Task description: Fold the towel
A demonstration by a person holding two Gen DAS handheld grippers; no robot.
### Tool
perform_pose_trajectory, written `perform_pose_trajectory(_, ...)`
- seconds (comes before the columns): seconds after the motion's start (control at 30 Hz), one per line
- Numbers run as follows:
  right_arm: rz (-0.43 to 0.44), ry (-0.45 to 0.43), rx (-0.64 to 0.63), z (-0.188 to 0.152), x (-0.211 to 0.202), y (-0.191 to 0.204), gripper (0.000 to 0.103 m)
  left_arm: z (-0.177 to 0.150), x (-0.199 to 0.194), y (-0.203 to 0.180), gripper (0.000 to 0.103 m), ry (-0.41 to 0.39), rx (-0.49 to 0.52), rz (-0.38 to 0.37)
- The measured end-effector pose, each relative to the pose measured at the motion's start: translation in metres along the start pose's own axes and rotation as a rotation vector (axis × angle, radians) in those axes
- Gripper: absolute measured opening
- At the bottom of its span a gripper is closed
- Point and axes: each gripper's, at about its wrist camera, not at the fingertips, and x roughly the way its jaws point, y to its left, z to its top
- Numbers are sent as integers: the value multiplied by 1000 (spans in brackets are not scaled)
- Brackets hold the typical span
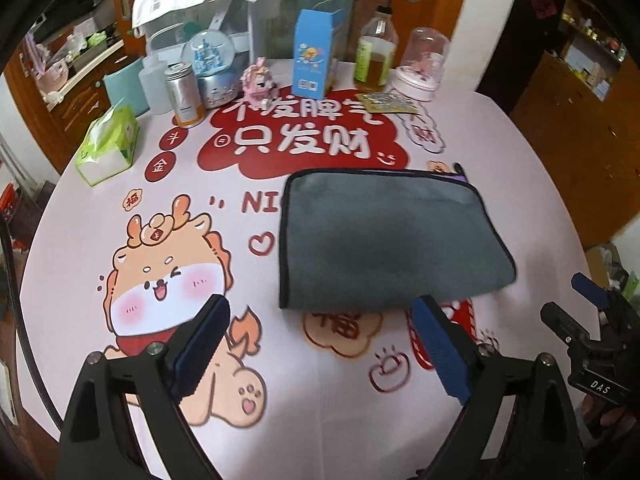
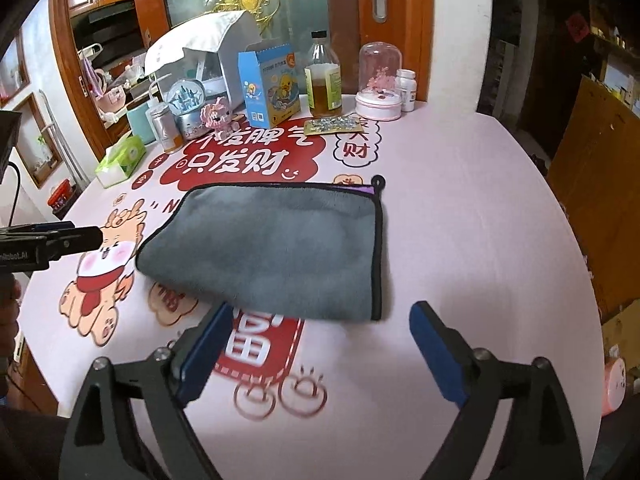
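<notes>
Grey microfiber towel (image 1: 390, 236) lies folded mid-desk (image 2: 480, 208); my left tool (image 1: 316, 344) and right tool (image 2: 320, 344) both spread, gripping nothing.

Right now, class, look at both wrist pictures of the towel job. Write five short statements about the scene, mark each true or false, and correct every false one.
1. The grey towel lies on the table. True.
2. The left gripper is clamped on the towel. False: it is open and holds nothing.
3. The right gripper is open, with the towel's near edge ahead of it. True.
4. The towel covers the blue box. False: the box stands at the far side of the table, apart from the towel.
5. The green tissue pack sits on the towel. False: it is on the table, left of it.
</notes>
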Motion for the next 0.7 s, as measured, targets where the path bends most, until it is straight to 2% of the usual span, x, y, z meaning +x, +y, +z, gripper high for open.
perform_pose_trajectory(0.33, -15, -21, 10, -24, -68, 0, 98, -29, -54, -36, 94, -40, 59, -38)
perform_pose_trajectory(0.7, 1, -27, 23, -33, -134, 10, 99, -54, -115, -54, 94, -90, 13, -72)
